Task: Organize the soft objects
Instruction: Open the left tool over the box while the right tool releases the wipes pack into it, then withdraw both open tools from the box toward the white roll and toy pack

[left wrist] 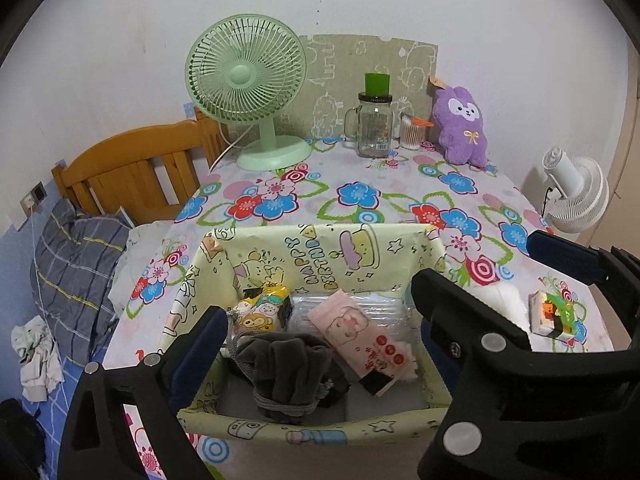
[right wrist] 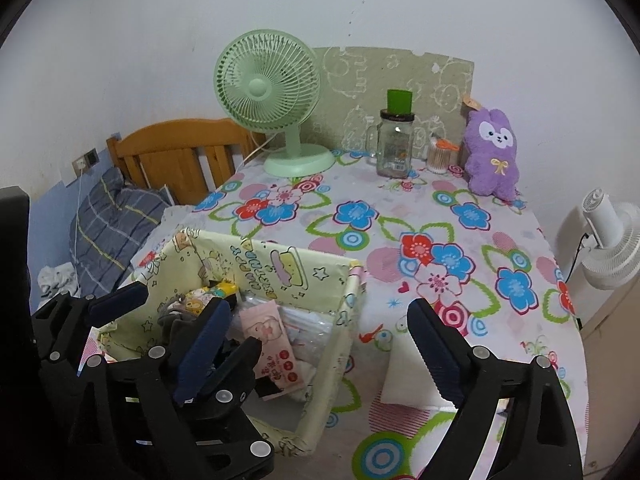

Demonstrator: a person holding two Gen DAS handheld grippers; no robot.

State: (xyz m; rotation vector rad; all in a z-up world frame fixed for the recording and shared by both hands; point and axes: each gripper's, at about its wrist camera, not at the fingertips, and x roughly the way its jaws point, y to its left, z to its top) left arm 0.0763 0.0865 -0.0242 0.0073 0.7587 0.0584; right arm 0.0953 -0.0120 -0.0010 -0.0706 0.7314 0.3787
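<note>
The left gripper [left wrist: 320,332] hangs wide and empty over the yellow box [left wrist: 320,428], already holding a grey cloth [left wrist: 290,372] and pink tissue pack [left wrist: 362,340]. Just right of the box, the right gripper [right wrist: 320,344] spreads wide above the white folded cloth [right wrist: 408,376]; I judge it next to be gripped and carried in.

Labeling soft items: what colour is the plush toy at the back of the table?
Purple, with a white face and a small yellow bow: plush toy. Clearest in the right wrist view.
</note>
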